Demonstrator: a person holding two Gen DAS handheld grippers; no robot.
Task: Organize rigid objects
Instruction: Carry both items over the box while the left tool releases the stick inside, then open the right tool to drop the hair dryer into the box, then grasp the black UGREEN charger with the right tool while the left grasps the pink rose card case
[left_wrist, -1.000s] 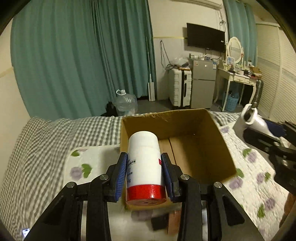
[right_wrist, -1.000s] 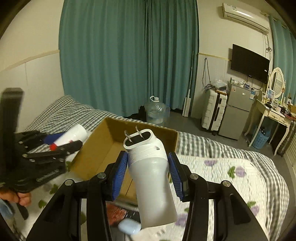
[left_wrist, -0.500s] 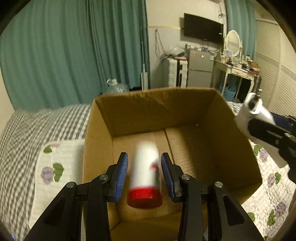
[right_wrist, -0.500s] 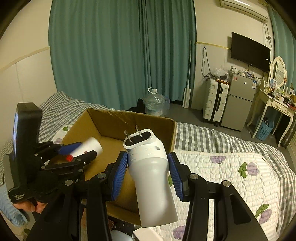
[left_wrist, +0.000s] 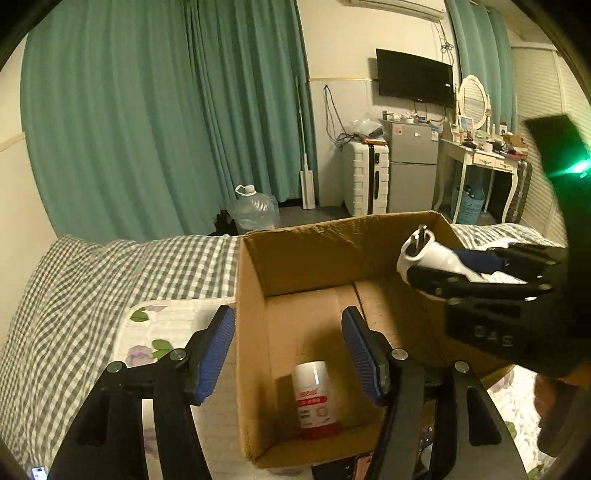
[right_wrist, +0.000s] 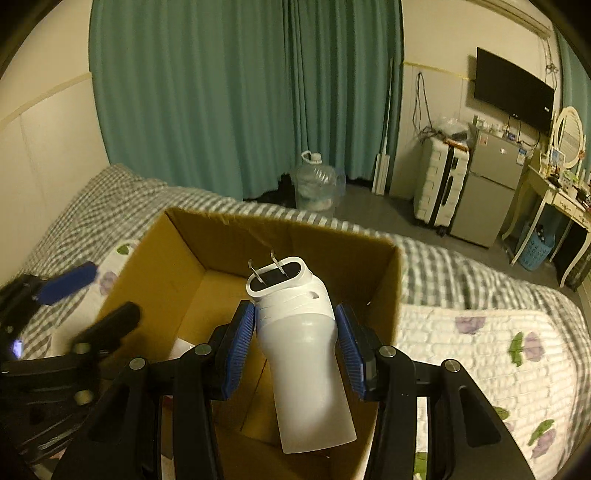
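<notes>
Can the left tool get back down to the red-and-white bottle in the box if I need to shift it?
Probably yes. The left tool is open above the bottle, which lies in the open cardboard box with nothing covering it. The right tool, holding the white device, crowds the other side.

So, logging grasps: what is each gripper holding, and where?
Left gripper: nothing, open. Right gripper grips the white plug-in device by its sides, mid-body.

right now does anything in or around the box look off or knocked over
Only mildly: the white canister with the red base lies on its side on the floor of the cardboard box, not upright. The white plug-in device is held tilted in the right gripper. Nothing looks spilled or damaged.
</notes>
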